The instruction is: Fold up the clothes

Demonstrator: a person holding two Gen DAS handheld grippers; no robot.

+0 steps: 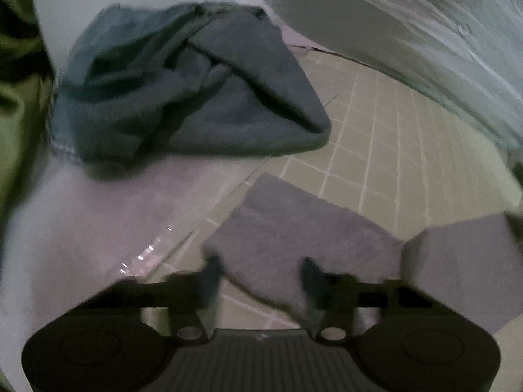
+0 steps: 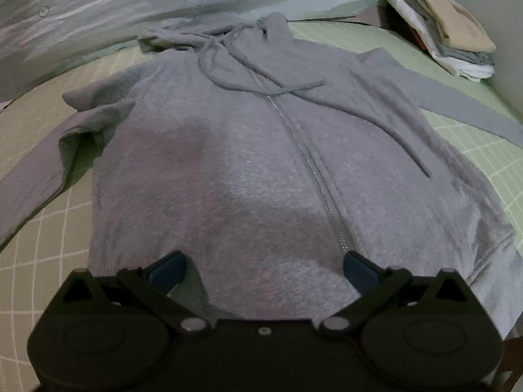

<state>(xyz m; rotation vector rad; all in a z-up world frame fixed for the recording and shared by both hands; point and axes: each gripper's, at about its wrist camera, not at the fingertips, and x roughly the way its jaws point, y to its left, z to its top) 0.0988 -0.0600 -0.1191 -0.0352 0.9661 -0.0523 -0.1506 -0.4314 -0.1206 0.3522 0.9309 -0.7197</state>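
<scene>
A grey zip-up hoodie (image 2: 248, 150) lies flat, front up, on the green checked bedsheet (image 2: 36, 277), hood and drawstrings at the far end. Its left sleeve (image 2: 39, 183) runs out left, its right sleeve (image 2: 464, 111) runs out right. My right gripper (image 2: 264, 268) is open over the hem near the bottom of the zipper. In the left wrist view a grey sleeve end (image 1: 294, 228) lies on the sheet, and my left gripper (image 1: 258, 277) is open, its fingers either side of that sleeve's near edge. The view is blurred.
A crumpled dark blue-grey garment (image 1: 183, 98) lies on a pale surface to the far left. A stack of folded clothes (image 2: 447, 32) sits at the bed's far right corner. A pale patterned quilt (image 2: 98, 16) runs along the far side.
</scene>
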